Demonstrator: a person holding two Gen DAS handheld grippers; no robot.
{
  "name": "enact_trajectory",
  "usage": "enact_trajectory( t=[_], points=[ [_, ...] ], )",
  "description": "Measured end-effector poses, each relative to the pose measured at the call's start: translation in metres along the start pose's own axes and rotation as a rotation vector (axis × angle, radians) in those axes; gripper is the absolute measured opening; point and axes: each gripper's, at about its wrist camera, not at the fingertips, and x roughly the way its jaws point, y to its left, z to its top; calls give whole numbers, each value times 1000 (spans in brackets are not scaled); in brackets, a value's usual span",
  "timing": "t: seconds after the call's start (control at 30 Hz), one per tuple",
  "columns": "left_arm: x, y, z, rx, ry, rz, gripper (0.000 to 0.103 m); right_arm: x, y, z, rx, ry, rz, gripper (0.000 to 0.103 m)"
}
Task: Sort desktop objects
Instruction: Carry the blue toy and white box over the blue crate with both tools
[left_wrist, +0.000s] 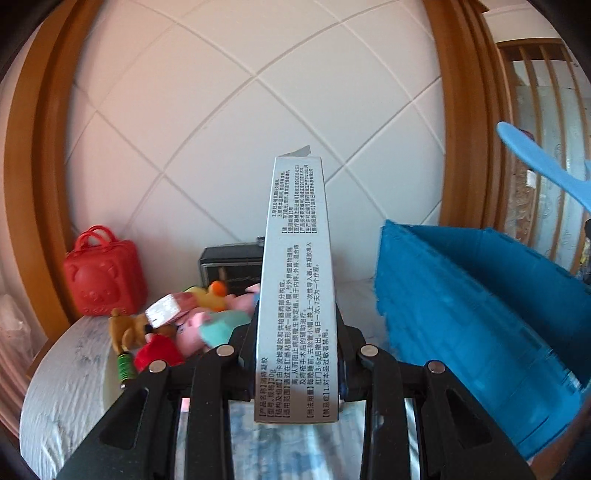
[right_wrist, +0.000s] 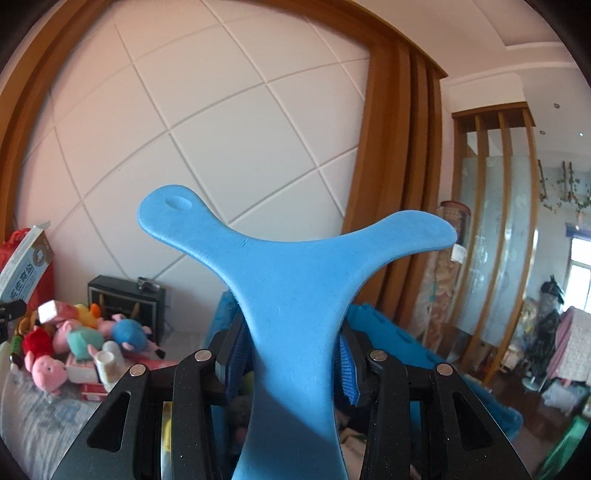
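In the left wrist view, the left gripper (left_wrist: 297, 354) is squeezed tight on a long silver box (left_wrist: 295, 280). The box sticks up and away from the camera, high over the table. It has lots of small Chinese writing on it, and I can read "20g" and "3-6g" near the bottom. It looks like a box for a tube of gel. To the right is a big blue bin (left_wrist: 480, 314), close to the box. To the left, a pile of soft toys (left_wrist: 192, 317) lies on the white tablecloth (left_wrist: 66, 369), and a red bear bag (left_wrist: 105, 273) stands by the wall. A black box (left_wrist: 231, 266) sits behind the toys. In the right wrist view, the right gripper (right_wrist: 291, 354) is pinched shut on a blue boomerang toy (right_wrist: 295, 280) with three arms, held up above the blue bin. The toy pile shows on the left here too, with pink pigs and a small white bottle (right_wrist: 110, 363). The silver box peeks in at the left edge, and its big letters are too cut off to read. I think both things are picked up and on their way to the bin. Next, each one needs to go over the open bin and be let go gently.
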Motion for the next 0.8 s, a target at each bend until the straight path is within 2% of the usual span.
enact_trajectory(
  t=[0.2,0.4,0.47,0.53,0.73,0.8],
  points=[
    [2,-130,37,67,-39,-130,29,25,-82,-13,3,13,-62,41],
    [11,-213,45,138,22,-203,29,51,-131,-31,2,46,-119,41],
    [11,-231,43,175,50,-216,29,56,-140,-35,-2,56,-114,41],
    [7,-246,44,210,40,-183,29,60,-145,-40,-8,71,-108,41],
    [8,-258,45,260,61,-173,29,76,-149,-51,-55,144,-59,42],
    [8,-258,45,272,62,-167,36,78,-146,-54,-73,164,-42,42]
  ],
)
